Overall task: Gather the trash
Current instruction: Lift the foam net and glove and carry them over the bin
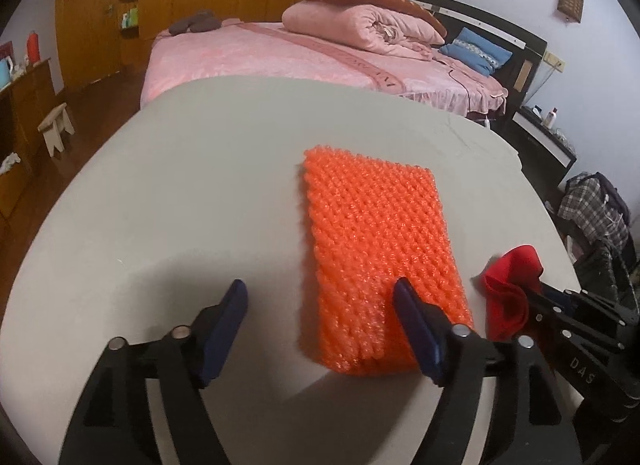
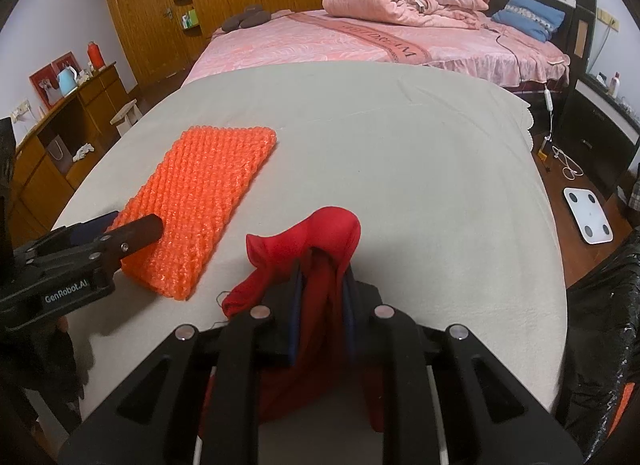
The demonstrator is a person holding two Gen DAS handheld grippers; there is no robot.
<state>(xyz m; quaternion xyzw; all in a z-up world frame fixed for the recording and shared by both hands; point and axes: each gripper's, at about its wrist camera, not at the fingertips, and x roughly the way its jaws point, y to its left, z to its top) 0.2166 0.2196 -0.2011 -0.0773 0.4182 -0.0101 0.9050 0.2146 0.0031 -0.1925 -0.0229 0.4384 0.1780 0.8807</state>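
Observation:
An orange bubble-wrap sheet (image 1: 372, 249) (image 2: 200, 201) lies flat on the grey-covered table (image 1: 192, 185) (image 2: 400, 169). My left gripper (image 1: 320, 291) (image 2: 120, 227) stands open over the sheet's near end. One of its fingers (image 1: 412, 317) rests above the sheet and the other is over bare cloth, so only the sheet's left edge lies between the jaws. To the right, my right gripper (image 2: 323, 267) (image 1: 538, 299) is shut on a crumpled red cloth (image 2: 320, 241) (image 1: 506, 289), which bulges up past the fingertips and hangs down under them.
A black bag (image 2: 604, 329) hangs off the table's right near corner. Beyond the table stands a pink bed (image 1: 280, 57) (image 2: 360, 41) with a folded quilt. A white scale (image 2: 588, 215) and cables lie on the floor at right; wooden cabinets (image 2: 60, 145) line the left.

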